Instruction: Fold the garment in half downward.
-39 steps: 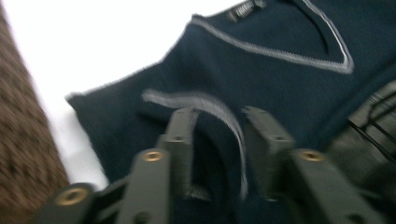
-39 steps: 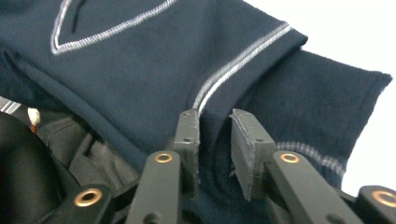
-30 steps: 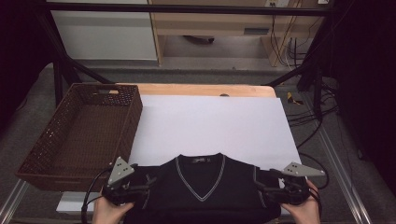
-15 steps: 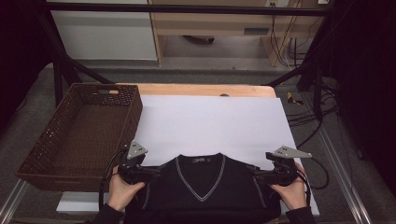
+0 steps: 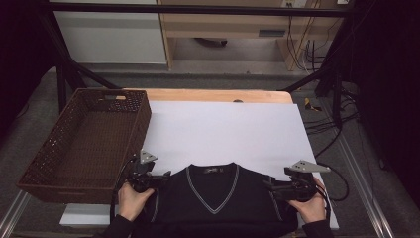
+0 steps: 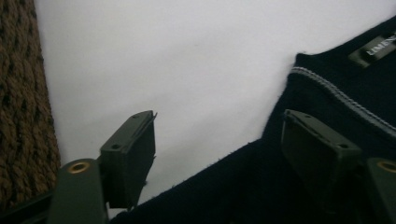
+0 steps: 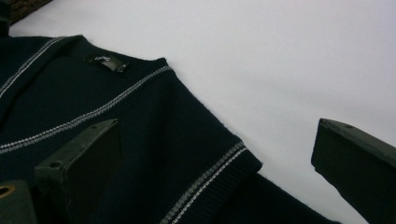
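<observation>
Dark sweater (image 5: pixel 213 203) lies flat at near edge of white sheet (image 5: pixel 223 134), w/ basket (image 5: pixel 84 144) to its left. Left gripper (image 6: pixel 219 154) spread wide over left shoulder; right gripper (image 7: pixel 219 172) also spread, straddling right shoulder. Neither pinches anything.

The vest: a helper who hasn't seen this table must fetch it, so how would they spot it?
Find the white sheet covering the table, with a brown basket at its left. At the sheet's near edge, between the left claw and right claw, lies the vest. It is the one dark garment, with a pale-striped V-neck.
</observation>
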